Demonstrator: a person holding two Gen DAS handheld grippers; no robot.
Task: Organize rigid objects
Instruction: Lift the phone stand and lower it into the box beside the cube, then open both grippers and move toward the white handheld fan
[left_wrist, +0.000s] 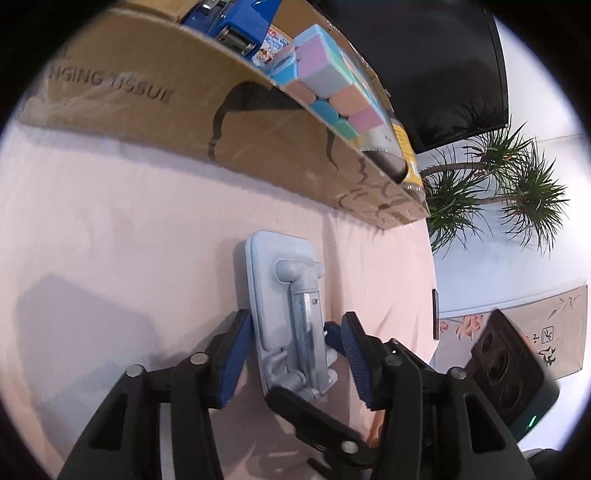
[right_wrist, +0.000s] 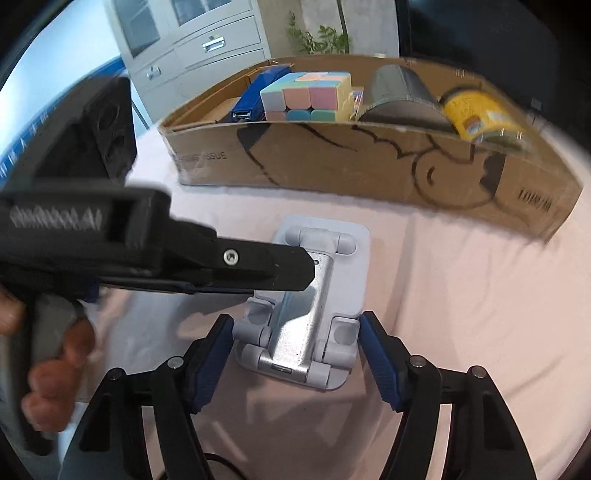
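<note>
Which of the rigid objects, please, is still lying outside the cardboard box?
The pale grey folding stand, flat on the pink cloth; the cube, stapler, tape roll and yellow jar sit inside.

Pale grey folded phone stand (right_wrist: 314, 295) lying flat on pink cloth, near cardboard box (right_wrist: 369, 162) of objects

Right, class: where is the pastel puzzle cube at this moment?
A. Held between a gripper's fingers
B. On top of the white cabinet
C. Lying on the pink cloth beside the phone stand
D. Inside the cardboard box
D: the pastel puzzle cube sits inside the cardboard box, between the blue stapler and the tape roll.
</note>
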